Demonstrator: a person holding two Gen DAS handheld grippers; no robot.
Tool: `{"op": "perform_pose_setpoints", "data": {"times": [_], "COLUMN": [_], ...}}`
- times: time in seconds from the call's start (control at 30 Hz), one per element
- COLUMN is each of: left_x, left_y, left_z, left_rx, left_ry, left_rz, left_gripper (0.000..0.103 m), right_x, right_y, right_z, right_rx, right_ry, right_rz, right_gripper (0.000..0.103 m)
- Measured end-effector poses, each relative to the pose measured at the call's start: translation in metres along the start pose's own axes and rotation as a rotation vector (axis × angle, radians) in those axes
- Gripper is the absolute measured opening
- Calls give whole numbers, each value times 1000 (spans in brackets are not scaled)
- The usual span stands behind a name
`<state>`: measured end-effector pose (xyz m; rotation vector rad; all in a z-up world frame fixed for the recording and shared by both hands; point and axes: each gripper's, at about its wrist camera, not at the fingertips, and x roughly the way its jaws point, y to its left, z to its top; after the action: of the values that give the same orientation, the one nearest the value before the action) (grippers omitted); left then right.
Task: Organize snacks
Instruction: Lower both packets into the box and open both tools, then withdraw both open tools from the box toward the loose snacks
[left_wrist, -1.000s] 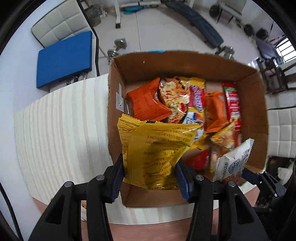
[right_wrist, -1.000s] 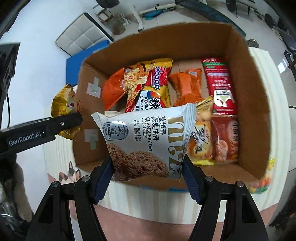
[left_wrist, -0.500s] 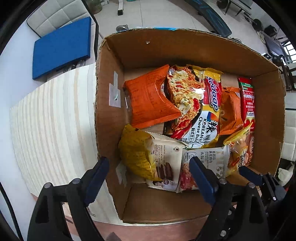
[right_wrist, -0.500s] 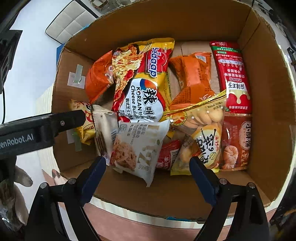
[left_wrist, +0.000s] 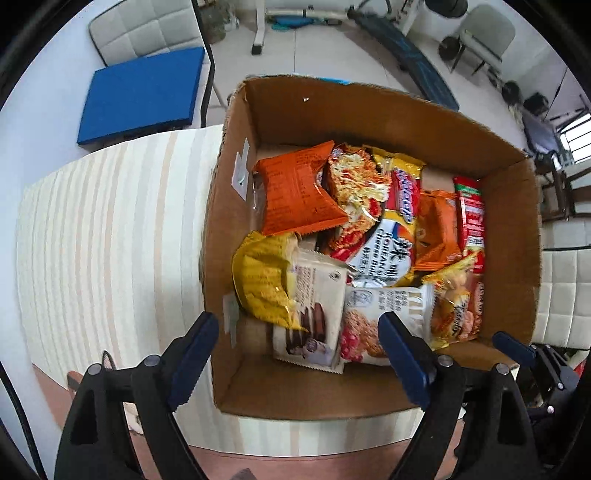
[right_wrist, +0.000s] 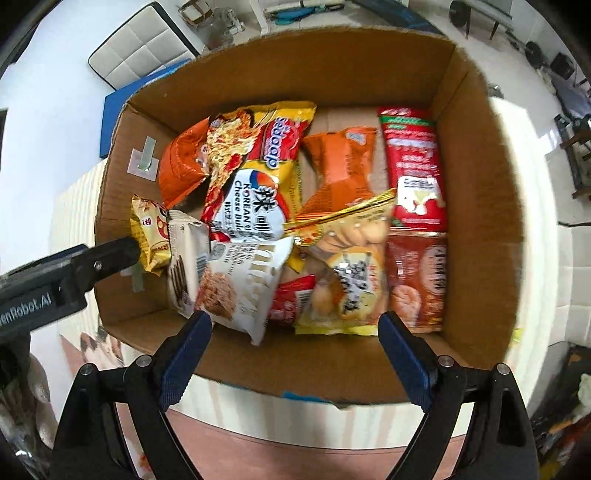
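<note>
Two grippers hang spread and empty over the cardboard box (left_wrist: 369, 110). From the left: our left gripper (left_wrist: 299, 354) stands above the yellow packet (left_wrist: 262, 284) by the left wall, our right gripper (right_wrist: 295, 350) above the oat cookie pack (right_wrist: 240, 284). Both packs lie inside. We judge it best to lift straight up, clear of the walls, without snagging the wrappers.
</note>
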<state>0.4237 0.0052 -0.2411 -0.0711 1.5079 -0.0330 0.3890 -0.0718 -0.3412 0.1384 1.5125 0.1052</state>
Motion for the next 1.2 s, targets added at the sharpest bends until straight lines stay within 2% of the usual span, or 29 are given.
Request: {"op": "perform_pose_setpoints", "data": {"times": [0.27, 0.6, 0.93, 1.2], "left_x": [-24, -65, -111, -139], "left_y": [-6, -19, -32, -45], "left_z": [-41, -87, -129, -160], "left_rx": [-37, -35, 6, 28], "left_ry": [-112, -266, -402, -463], "left_rz": [-20, 2, 43, 48], "left_gripper": [88, 88, 88, 88], "right_x": [-28, -68, -120, -159], "right_y": [-8, -8, -16, -21], "right_z": [-28, -65, -105, -138], "right_rx": [-34, -62, -61, -54], "right_ry": [-65, -184, -295, -366], "right_rz": [-57, -110, -108, -77], "right_gripper": [94, 94, 94, 94]}}
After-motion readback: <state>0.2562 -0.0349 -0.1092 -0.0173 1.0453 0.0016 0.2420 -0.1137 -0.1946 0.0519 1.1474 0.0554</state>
